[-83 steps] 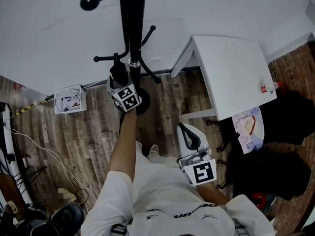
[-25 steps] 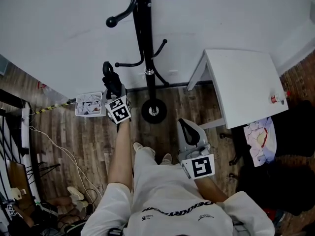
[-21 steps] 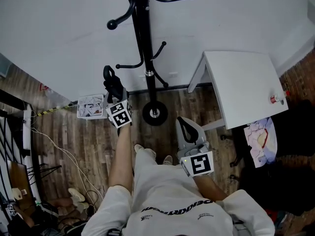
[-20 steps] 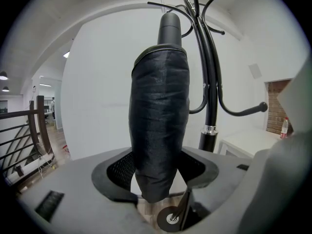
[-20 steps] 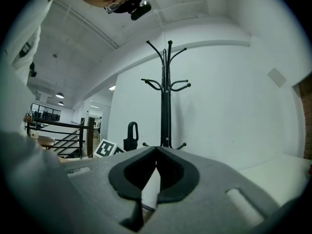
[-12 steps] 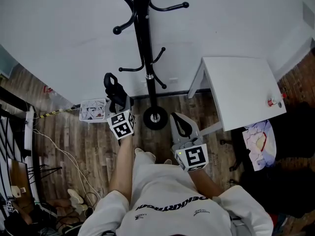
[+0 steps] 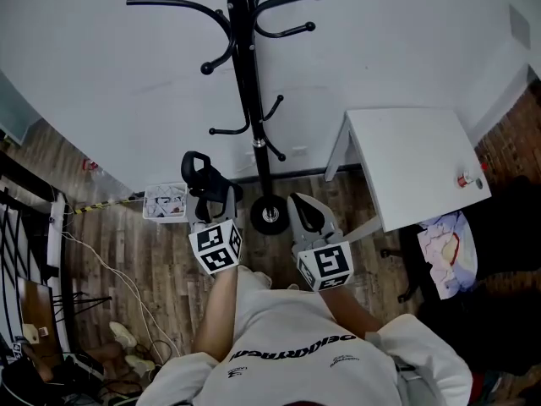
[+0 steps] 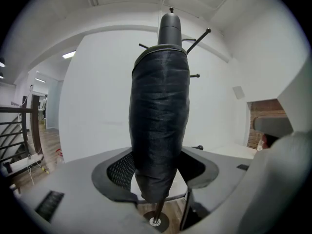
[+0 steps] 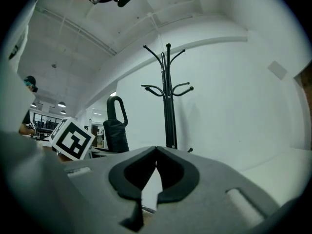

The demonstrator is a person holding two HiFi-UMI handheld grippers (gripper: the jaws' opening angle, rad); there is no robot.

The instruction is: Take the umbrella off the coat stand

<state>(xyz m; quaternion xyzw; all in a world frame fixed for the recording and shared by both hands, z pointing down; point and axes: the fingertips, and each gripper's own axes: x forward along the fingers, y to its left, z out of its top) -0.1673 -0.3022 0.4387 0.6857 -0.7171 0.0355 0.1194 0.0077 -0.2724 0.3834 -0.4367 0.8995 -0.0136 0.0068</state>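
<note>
A folded black umbrella (image 7: 205,180) with a loop handle sits upright in my left gripper (image 7: 216,196), whose jaws are shut on its wrapped canopy. It hangs free of the black coat stand (image 7: 252,100), to the left of the pole and just in front of the base. In the left gripper view the umbrella (image 8: 158,126) fills the gap between the jaws of the left gripper (image 8: 158,174) and hides most of the stand. My right gripper (image 7: 304,205) is beside it, shut and empty. The right gripper view shows the right gripper (image 9: 156,151), the stand (image 9: 168,96) and the umbrella (image 9: 116,128).
A white table (image 7: 414,163) stands right of the stand, with a small bottle (image 7: 467,179) near its right edge. A white basket of paper (image 7: 166,203) sits on the wood floor by the wall. Cables (image 7: 101,265) trail at left. Dark things (image 7: 499,260) lie at right.
My left gripper has carried the umbrella away from the stand's lower hooks, back toward the person and upward. The right gripper has risen slightly and now sits beside the left.
</note>
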